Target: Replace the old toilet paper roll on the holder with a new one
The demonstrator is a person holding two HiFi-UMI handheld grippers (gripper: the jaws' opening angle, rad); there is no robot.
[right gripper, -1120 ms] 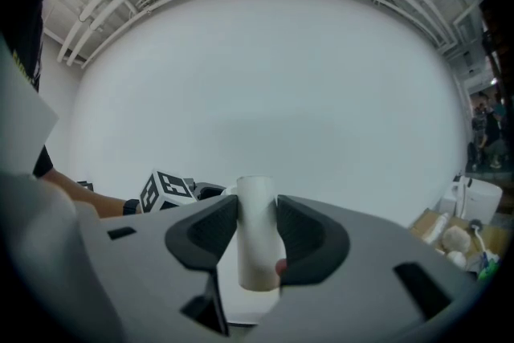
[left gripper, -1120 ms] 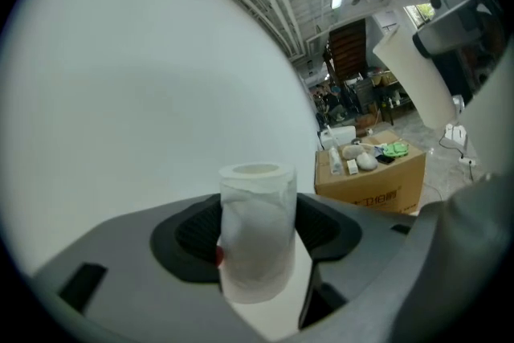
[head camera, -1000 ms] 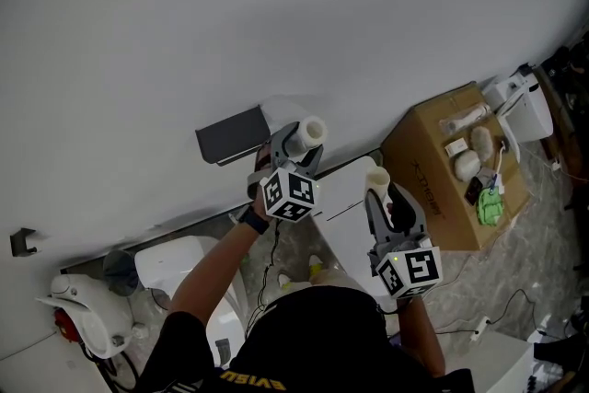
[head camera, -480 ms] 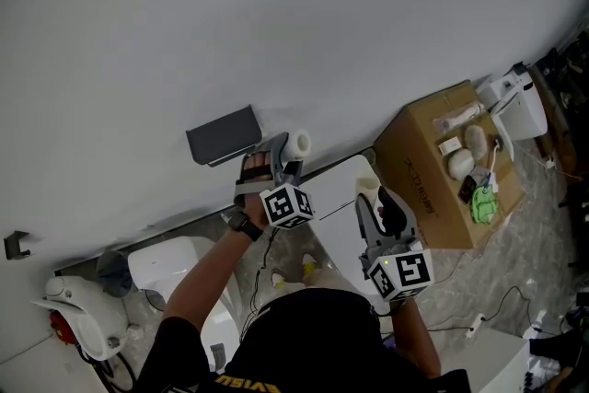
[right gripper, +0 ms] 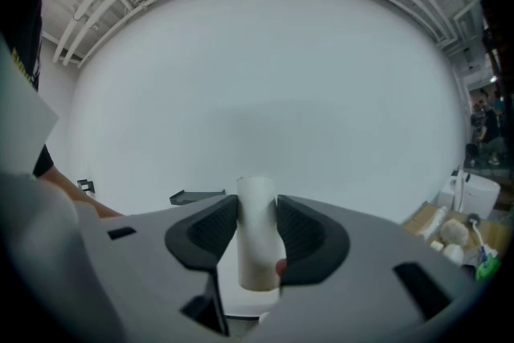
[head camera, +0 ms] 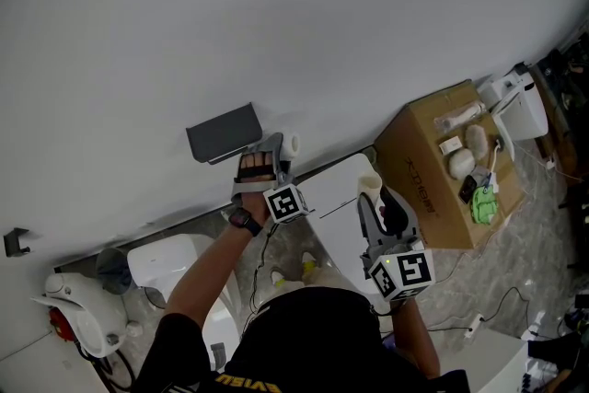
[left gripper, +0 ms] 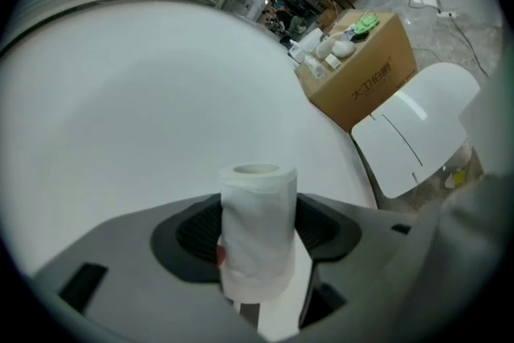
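White wall (head camera: 276, 14) fills most of the head view. Grey marbled floor (head camera: 520, 253) runs below it.
Cardboard box (head camera: 433, 175) stands on the floor against the wall at right, with small items on its top. A white panel (head camera: 336, 198) lies just beside the box, to its left.
Dark grey holder (head camera: 224, 132) is fixed on the wall.

Left arm reaches out to the wall, a watch on its wrist. Left tongs (head camera: 279, 147) sit just below the holder's right end. In the left gripper view the left tongs (left gripper: 257, 241) are clamped on the new roll (left gripper: 257, 209); both pads press its sides and its open core end points away from the camera. In the head view the new roll (head camera: 290, 144) is just beside the holder's right end; can't tell if they touch.

Right arm is tucked closer to the body, over the white panel. Right tongs (head camera: 379, 198) are narrower, closed on the bare cardboard tube (head camera: 370, 182). The right gripper view confirms: right tongs (right gripper: 257, 245) pinch the cardboard tube (right gripper: 257, 213) at mid-length, well apart from the holder (right gripper: 197, 195).
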